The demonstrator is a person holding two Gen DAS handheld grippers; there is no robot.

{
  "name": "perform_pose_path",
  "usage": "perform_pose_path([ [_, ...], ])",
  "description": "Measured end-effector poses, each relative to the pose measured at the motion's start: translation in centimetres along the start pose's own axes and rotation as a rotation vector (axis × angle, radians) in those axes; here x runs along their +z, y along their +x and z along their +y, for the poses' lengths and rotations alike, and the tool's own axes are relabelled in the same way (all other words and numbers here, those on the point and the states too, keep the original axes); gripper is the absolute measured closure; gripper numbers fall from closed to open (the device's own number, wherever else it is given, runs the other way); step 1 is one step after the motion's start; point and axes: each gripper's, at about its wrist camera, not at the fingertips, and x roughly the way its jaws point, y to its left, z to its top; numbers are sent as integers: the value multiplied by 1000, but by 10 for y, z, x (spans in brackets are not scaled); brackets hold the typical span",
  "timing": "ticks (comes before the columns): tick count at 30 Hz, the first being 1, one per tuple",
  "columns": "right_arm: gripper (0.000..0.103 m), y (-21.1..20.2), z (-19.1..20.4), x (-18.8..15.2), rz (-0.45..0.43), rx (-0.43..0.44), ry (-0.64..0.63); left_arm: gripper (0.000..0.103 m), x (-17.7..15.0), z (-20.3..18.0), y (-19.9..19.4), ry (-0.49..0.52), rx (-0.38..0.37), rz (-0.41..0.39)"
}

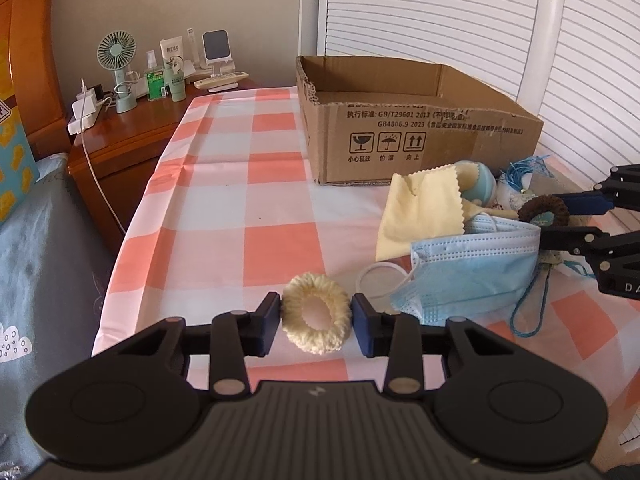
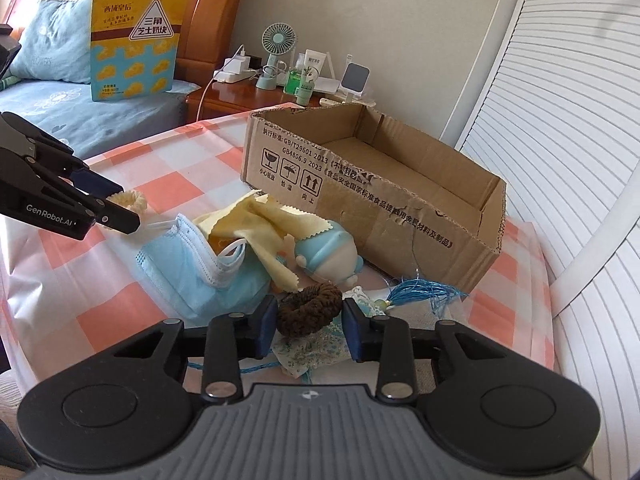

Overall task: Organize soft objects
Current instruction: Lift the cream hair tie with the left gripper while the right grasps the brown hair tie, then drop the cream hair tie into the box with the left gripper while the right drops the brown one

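Note:
A cream knitted scrunchie (image 1: pixel 316 342) sits between the pads of my left gripper (image 1: pixel 316 312), which is shut on it just above the checked cloth. My right gripper (image 2: pixel 309 316) is shut on a brown scrunchie (image 2: pixel 304 304) at the near edge of the pile. The pile holds a blue face mask (image 2: pixel 192 264), a yellow cloth (image 2: pixel 264 216), a blue-and-white plush toy (image 2: pixel 332 256), a blue tassel (image 2: pixel 420 290) and a floral pouch (image 2: pixel 308 354). Behind the pile stands an open cardboard box (image 2: pixel 400 216), nothing visible inside it. In the left wrist view the right gripper (image 1: pixel 560 216) reaches in from the right edge.
The pink-and-white checked cloth (image 1: pixel 240 200) covers the table. A wooden nightstand (image 1: pixel 132 128) with a small fan (image 1: pixel 118 52), bottles and chargers stands beyond the far left corner. A bed with a snack bag (image 2: pixel 134 40) lies left. White louvred doors (image 1: pixel 440 8) are behind the box.

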Motion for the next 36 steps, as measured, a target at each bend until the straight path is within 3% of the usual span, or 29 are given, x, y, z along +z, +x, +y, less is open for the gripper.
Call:
perform_pose_path([
  [9,63,-16,-7,2,-30,-12,36,66,12,-2,-17,48,-4,-23],
  [23,63,-34,-19,5,-53,-20,82,66,39,-15,-33,111,-96,-19],
  [30,63,-38,-34,14,-72,-25,108,66,80,-27,-29,164,-133,-64],
  [36,64,-37,-47,25,-87,-36,113,66,134,-41,-1,214,-137,-114],
])
